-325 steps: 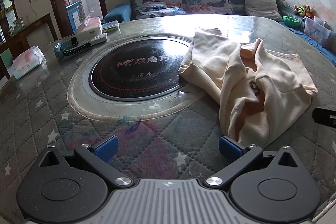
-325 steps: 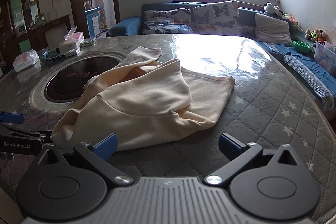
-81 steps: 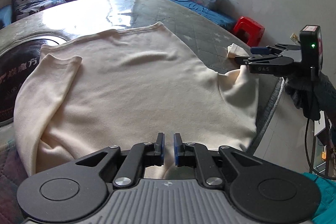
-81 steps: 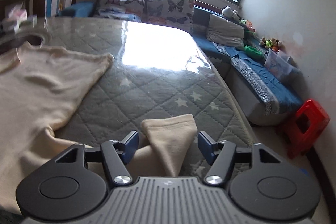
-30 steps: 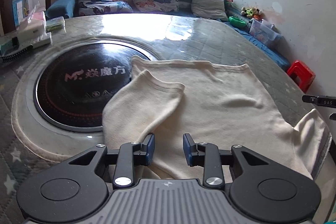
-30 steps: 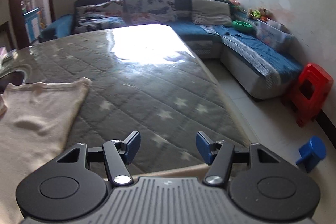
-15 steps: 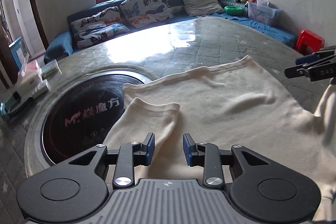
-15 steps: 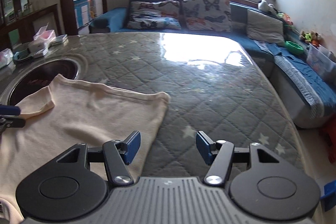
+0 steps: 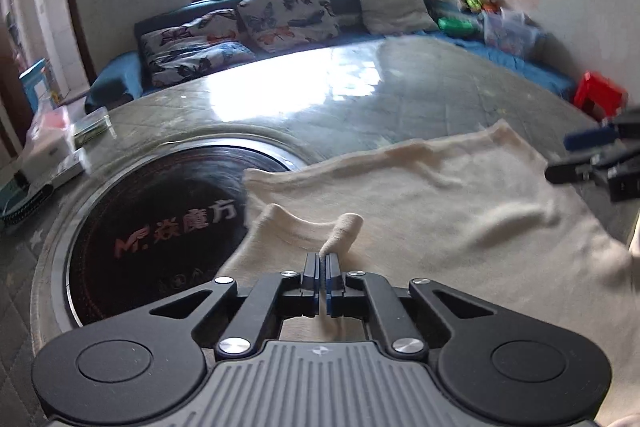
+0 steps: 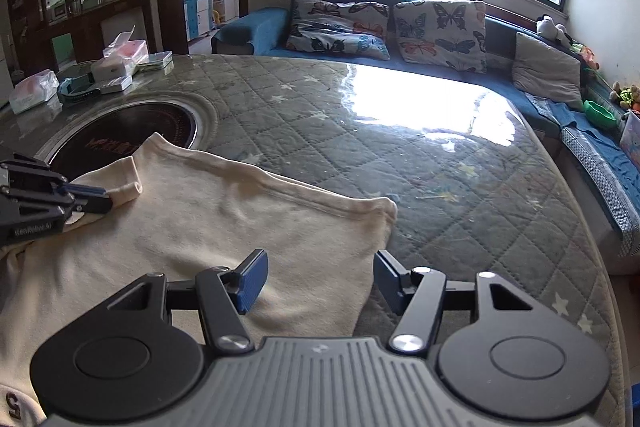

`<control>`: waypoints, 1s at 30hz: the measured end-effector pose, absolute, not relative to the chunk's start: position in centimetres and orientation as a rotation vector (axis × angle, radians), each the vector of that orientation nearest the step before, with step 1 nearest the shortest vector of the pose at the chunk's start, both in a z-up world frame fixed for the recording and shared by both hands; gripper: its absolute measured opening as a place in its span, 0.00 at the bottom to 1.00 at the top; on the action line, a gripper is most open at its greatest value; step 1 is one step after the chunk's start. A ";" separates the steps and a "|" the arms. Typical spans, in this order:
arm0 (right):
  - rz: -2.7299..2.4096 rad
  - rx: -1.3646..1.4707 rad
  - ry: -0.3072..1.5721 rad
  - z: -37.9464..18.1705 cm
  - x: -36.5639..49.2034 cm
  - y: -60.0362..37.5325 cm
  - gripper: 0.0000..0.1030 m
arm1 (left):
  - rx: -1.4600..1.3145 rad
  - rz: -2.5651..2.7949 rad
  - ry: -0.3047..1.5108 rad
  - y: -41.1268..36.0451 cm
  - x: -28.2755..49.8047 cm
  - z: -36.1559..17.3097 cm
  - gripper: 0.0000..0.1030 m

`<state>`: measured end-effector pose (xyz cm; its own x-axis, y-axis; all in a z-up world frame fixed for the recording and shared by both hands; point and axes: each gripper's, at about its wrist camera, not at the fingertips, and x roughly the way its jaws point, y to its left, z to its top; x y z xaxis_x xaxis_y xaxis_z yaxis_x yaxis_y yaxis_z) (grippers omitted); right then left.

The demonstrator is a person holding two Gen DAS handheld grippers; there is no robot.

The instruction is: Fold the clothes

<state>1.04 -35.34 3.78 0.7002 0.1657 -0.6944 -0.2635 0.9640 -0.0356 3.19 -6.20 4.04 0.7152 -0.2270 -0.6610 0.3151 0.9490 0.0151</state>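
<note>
My left gripper [image 9: 322,263] is pinched shut on the sleeve cuff [image 9: 345,227] of the cream sweatshirt [image 9: 460,219], which lies spread on the quilted table [image 10: 460,187] beside the black inset hotplate [image 9: 160,227]. My right gripper [image 10: 318,277] hangs half open over the hem corner, nothing between its pads. The sweatshirt's near edge is cut off below; its print is barely legible

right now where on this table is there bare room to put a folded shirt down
Free: the quilted stretch between the shirt and the sofa. Crowded: the far left corner, with boxes behind the round hob.
</note>
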 end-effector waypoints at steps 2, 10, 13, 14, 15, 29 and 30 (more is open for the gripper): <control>0.243 -0.142 0.756 3.9 1.1 -35.0 0.58 | 0.059 -0.258 0.679 -4.0 2.7 5.2 0.02; 0.257 -0.154 0.761 3.8 1.0 -33.7 0.58 | -0.181 -0.066 0.586 6.6 -1.2 8.4 0.02; 0.272 -0.160 0.765 3.7 1.0 -33.0 0.58 | -0.206 0.001 0.619 9.5 -2.5 7.4 0.02; 0.277 -0.162 0.766 3.7 1.0 -32.8 0.58 | -0.208 0.021 0.639 10.2 -2.9 6.9 0.02; 0.286 -0.165 0.768 3.7 0.9 -32.5 0.58 | -0.207 0.040 0.662 10.7 -3.2 6.2 0.02; 0.591 -0.268 0.787 4.0 -3.4 -24.4 0.58 | -0.250 0.186 0.696 14.7 -7.9 4.3 0.02; 0.621 -0.276 0.792 3.9 -3.7 -23.6 0.58 | -0.256 0.178 0.712 14.8 -7.8 4.1 0.03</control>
